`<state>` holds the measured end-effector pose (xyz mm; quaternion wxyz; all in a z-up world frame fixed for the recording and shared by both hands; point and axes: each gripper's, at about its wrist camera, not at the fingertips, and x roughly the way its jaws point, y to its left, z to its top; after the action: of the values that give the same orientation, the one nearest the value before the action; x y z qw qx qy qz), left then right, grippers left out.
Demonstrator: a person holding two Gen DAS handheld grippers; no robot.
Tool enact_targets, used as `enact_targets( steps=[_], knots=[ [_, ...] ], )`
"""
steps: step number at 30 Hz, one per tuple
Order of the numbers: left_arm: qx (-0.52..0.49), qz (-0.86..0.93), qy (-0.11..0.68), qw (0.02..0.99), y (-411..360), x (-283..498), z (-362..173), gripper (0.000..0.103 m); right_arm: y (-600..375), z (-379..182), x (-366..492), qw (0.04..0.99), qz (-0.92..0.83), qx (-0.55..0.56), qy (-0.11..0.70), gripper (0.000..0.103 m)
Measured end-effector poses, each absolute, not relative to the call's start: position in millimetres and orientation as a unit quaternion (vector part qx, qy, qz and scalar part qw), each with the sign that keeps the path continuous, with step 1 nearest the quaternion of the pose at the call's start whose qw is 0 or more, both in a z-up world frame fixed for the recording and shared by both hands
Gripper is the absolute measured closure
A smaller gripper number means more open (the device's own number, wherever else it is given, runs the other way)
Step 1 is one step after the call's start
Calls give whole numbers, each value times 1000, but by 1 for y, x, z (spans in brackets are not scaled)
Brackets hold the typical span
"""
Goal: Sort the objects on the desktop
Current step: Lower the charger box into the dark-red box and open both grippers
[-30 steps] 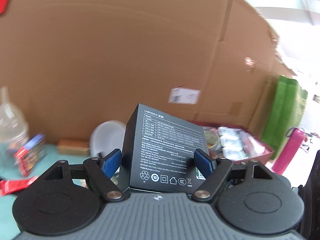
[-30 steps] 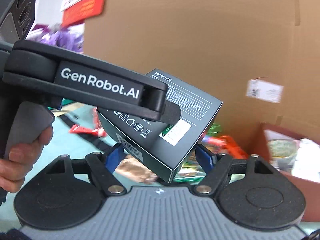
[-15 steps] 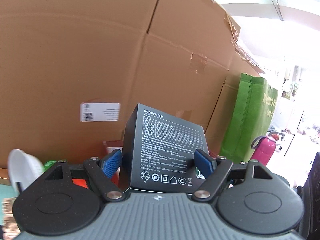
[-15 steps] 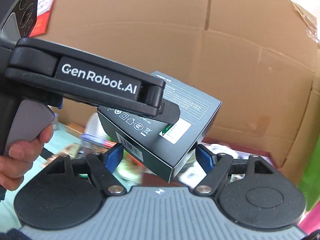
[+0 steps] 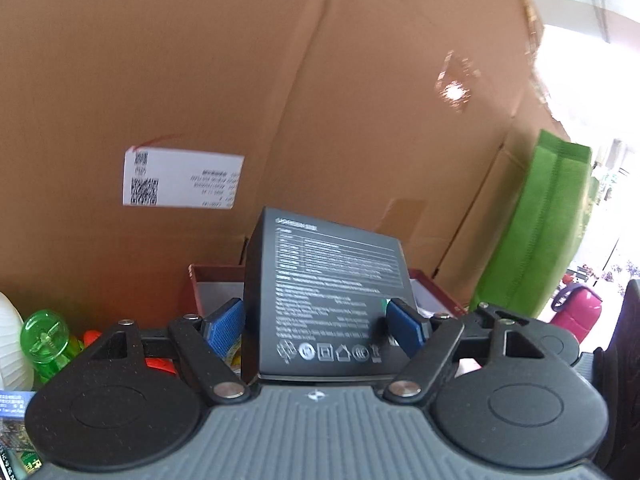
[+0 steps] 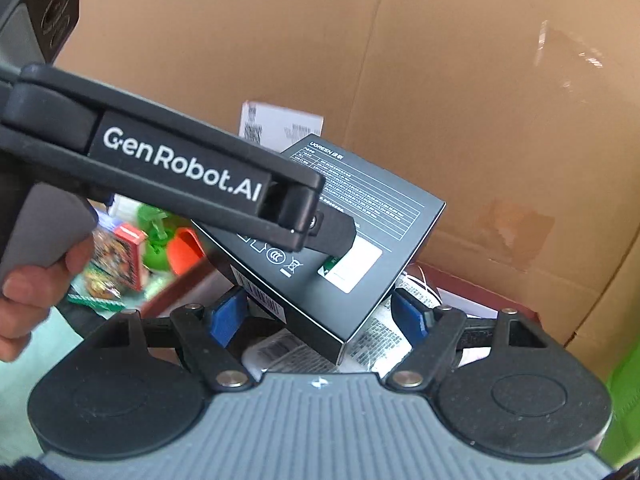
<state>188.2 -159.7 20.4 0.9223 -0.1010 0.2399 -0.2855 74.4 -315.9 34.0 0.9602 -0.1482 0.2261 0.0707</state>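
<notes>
on my left wrist view, closest to the lens, the left gripper (image 5: pixel 318 324) has its two blue pads pressed against the sides of the black box (image 5: pixel 326 292), clamping it so the printed face looks back at me, white text and a row of symbols along its lower edge. in the right wrist view the same black box (image 6: pixel 344 236) hangs tilted, one corner pointing down, and the left gripper (image 6: pixel 320 226) reaches in from the left with its "genrobot.ai" arm crossing the box's face. my right gripper (image 6: pixel 320 316) sits just under that lower corner with its blue pads spread wide to either side, and nothing is between them. the hand (image 6: pixel 28 280) on the left tool's grey trigger shows at the left edge.

just below and behind the box lies a dark red tray (image 6: pixel 472 284) with white printed packets (image 6: pixel 376 332) in it; its rim also shows in the left view as the dark red tray (image 5: pixel 212 270) behind the box. left of it sit a green plastic toy (image 5: pixel 44 336) and some orange pieces i cannot identify. farther back stands a big cardboard wall (image 5: pixel 280 80) carrying a white shipping label (image 5: pixel 182 180), and to the right a green bag (image 5: pixel 536 232) leans against it, with a pink bottle (image 5: pixel 576 314) beyond.
</notes>
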Motion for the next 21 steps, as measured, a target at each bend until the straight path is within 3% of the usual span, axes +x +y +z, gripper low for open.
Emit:
enact_targets(
  steps=[10,16,21],
  knots=[
    [-113,-284,244,920,-143,190,13,21,-331,32,91,961,67,-143,225,27],
    [-109,-283,242,922,-149,190,15,10,-306,32,89,959,71,-152,227,33],
    [-97,-281,241,924,-150,187,14,5,-293,18,100,958,67,-158,232,31]
  ],
)
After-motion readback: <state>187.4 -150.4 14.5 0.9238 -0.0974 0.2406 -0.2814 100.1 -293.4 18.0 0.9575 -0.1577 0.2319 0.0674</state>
